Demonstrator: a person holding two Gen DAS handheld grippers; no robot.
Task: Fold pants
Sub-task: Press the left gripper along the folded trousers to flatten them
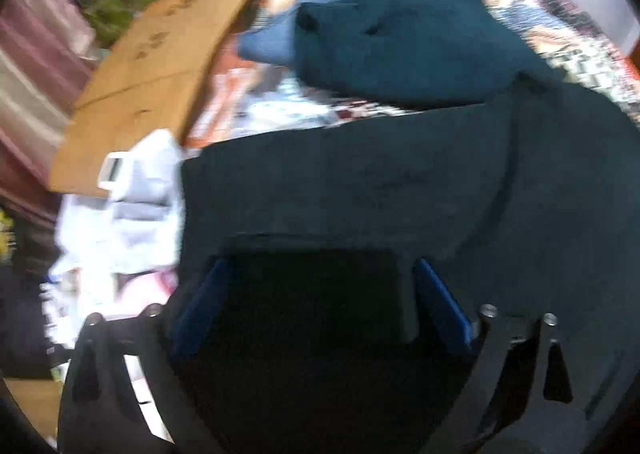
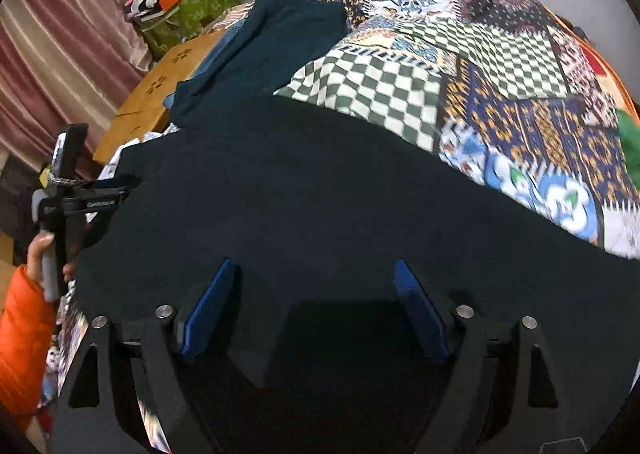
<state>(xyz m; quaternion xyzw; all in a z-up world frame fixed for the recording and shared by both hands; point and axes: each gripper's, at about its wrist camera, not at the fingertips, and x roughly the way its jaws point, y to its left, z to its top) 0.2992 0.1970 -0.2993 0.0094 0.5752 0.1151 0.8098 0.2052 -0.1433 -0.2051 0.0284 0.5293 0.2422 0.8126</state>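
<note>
left gripper (image 1: 320,302): black frame, blue finger pads (image 1: 440,306), silver screw heads outboard of jaws
right gripper (image 2: 316,306): same build, blue pads (image 2: 208,310)
left hand (image 2: 40,254): bare skin
sleeve (image 2: 24,350): orange, puffy

Nothing readable here tbh: dark marks on the cardboard (image 1: 160,65), upper left, are too blurry.

A lived-in bedroom at home: a bed under a patchwork bedspread (image 2: 460,65); pink striped curtains (image 2: 68,41); a green bag (image 2: 188,13) heaped with clutter; flattened cardboard (image 1: 156,65) beside strewn clothing.
</note>
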